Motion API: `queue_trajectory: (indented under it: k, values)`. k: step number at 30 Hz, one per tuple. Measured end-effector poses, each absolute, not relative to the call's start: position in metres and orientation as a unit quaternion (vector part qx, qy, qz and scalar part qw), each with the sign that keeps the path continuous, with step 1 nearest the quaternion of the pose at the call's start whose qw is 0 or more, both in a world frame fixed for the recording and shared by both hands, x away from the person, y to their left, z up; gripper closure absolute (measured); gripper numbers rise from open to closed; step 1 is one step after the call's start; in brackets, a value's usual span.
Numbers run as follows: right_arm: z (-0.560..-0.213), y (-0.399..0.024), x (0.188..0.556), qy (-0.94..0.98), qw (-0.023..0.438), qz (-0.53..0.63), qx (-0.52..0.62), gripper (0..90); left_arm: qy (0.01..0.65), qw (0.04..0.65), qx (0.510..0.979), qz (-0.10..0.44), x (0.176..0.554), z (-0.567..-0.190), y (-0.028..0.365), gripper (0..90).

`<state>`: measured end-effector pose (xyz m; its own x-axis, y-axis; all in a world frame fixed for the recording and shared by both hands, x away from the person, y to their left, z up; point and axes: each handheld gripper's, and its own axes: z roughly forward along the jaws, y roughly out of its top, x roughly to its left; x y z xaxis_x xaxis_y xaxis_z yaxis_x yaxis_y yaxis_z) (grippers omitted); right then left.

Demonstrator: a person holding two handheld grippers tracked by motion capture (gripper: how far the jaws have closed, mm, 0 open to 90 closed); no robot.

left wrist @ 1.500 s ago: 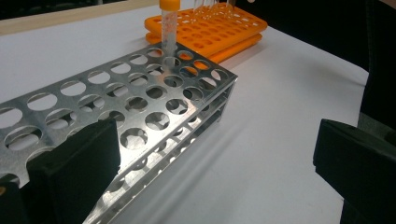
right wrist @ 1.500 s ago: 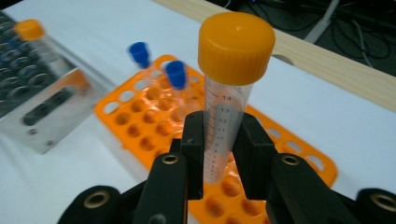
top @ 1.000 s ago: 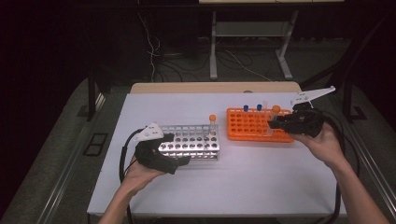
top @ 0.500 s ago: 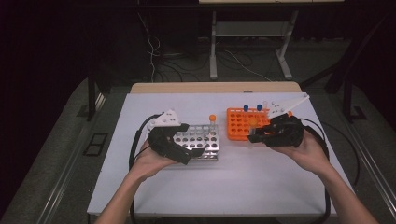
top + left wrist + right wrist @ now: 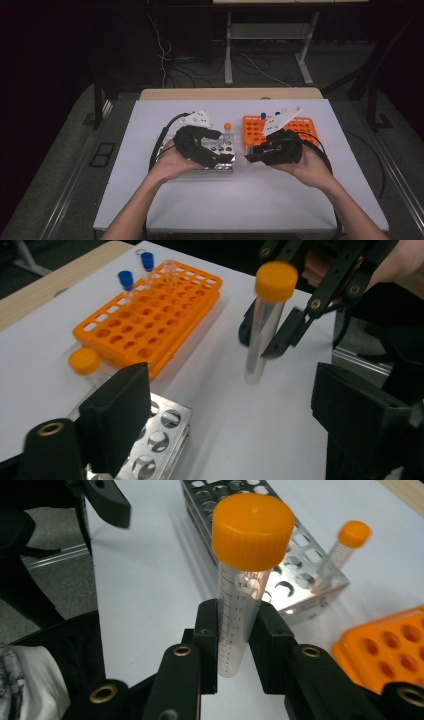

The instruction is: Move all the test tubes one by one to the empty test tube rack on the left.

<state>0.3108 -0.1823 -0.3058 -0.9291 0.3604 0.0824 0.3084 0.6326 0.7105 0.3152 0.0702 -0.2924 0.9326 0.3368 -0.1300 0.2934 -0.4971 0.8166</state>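
- White worktop (image 5: 150, 150) carries two racks side by side: a metal rack (image 5: 220, 152) nearer its middle and an orange rack (image 5: 255, 127) toward its far right, apart from each other.
- Left gripper (image 5: 225, 425) hovers over the metal rack, fingers (image 5: 117, 405) spread wide with nothing between them; they have just been closing a little.
- Right gripper (image 5: 239, 630) sits between the racks, its fingers (image 5: 207, 630) clamped on the lower part of a clear tube (image 5: 239, 605) with an orange cap, held upright.
- A second orange-capped tube (image 5: 345, 547) stands at the metal rack's far corner.
- For a clean hand-over, I'd keep the held tube vertical and still, and bring the left fingers squarely around its bare upper body, below the cap, before the right lets go.
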Motion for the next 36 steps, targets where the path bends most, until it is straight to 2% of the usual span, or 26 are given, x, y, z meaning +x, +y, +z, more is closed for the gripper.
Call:
queue_trajectory:
  k: [18,25,27,33,36]
  values:
    - [-0.315,-0.149,0.311,0.901,0.014,0.407,0.151,74.1,0.132,0.460,0.878,-0.001,0.317,-0.284,0.057,67.8]
    - [-0.316,-0.148,0.311,0.898,0.014,0.414,0.150,72.4,0.128,0.460,0.879,0.001,0.317,-0.283,0.058,68.9]
    - [-0.316,-0.148,0.311,0.897,0.015,0.414,0.155,62.8,0.128,0.460,0.879,0.004,0.318,-0.283,0.059,69.0]
    - [-0.314,-0.162,0.312,0.891,0.020,0.420,0.173,51.8,0.137,0.459,0.878,0.015,0.323,-0.278,0.066,69.0]
    - [-0.312,-0.173,0.311,0.886,0.027,0.422,0.189,42.9,0.145,0.457,0.877,0.026,0.328,-0.275,0.071,69.1]
